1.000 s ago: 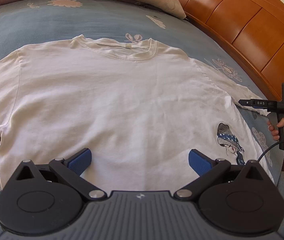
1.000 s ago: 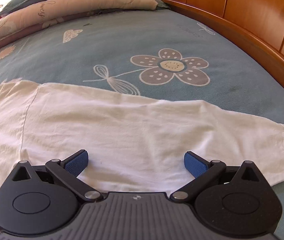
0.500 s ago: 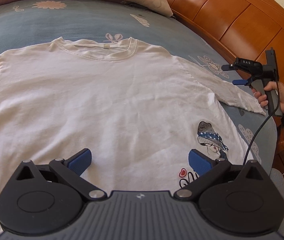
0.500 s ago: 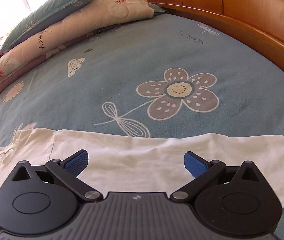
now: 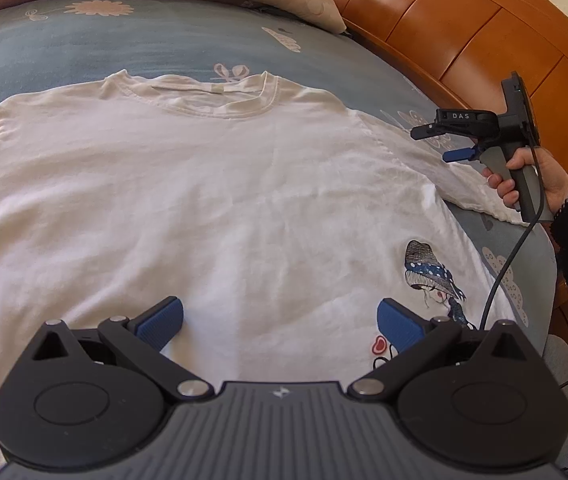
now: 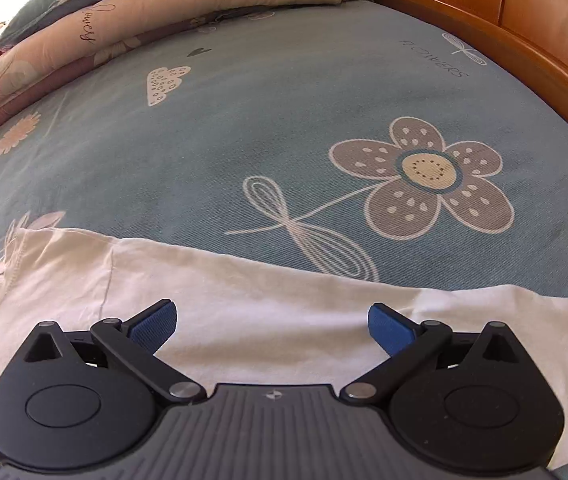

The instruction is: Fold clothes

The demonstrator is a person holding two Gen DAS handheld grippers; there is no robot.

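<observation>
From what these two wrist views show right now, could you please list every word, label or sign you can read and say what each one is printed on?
"DAS": white letters on the right gripper, seen in the left wrist view.
"FLOWERS": printed on the blue bedsheet near the wooden bed frame, reading upside down from here.
Cursive script on the beige pillow: looks like "flowers", only partly legible.
The tag inside the white T-shirt collar: too small to read.

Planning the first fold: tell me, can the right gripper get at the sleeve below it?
Probably yes: the right gripper is open above the sleeve, which lies flat with nothing covering it.
</observation>
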